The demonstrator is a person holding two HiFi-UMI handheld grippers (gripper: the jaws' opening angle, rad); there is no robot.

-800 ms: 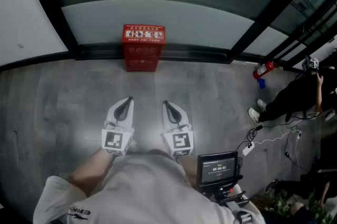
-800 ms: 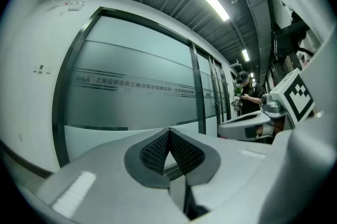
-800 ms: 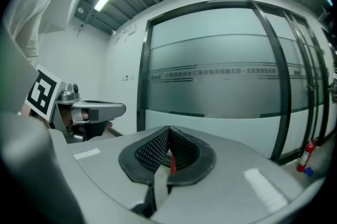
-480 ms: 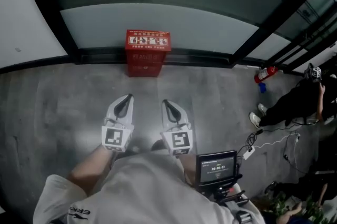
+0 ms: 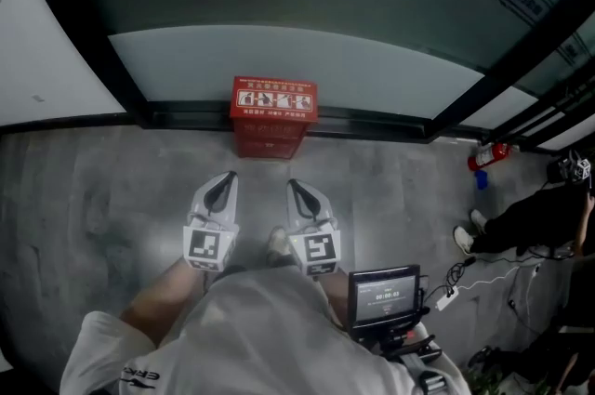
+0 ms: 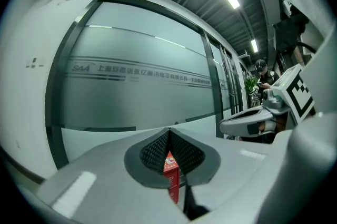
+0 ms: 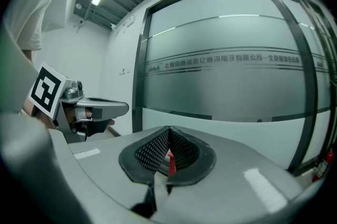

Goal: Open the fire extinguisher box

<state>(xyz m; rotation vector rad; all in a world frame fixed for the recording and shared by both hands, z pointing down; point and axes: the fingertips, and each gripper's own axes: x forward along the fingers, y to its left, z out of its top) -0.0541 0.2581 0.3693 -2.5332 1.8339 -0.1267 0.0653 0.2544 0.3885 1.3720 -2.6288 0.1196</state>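
Observation:
A red fire extinguisher box (image 5: pixel 271 115) stands on the floor against the glass wall, lid down, with a white pictogram label on top. My left gripper (image 5: pixel 223 181) and right gripper (image 5: pixel 295 187) are held side by side well short of it, both shut and empty, tips pointing toward the box. In the left gripper view a slice of the red box (image 6: pixel 171 170) shows through the gap behind the shut jaws. The right gripper view shows a thin red sliver of the box (image 7: pixel 171 162) the same way.
A frosted glass wall (image 5: pixel 307 59) with black frames runs behind the box. A loose red extinguisher (image 5: pixel 489 155) lies at the right by the wall. A person in black (image 5: pixel 539 221) sits at the far right among cables. A small monitor (image 5: pixel 383 296) hangs at my waist.
The box has come closer and lower in the head view as I stepped toward it. Both grippers keep their place side by side, still shut.

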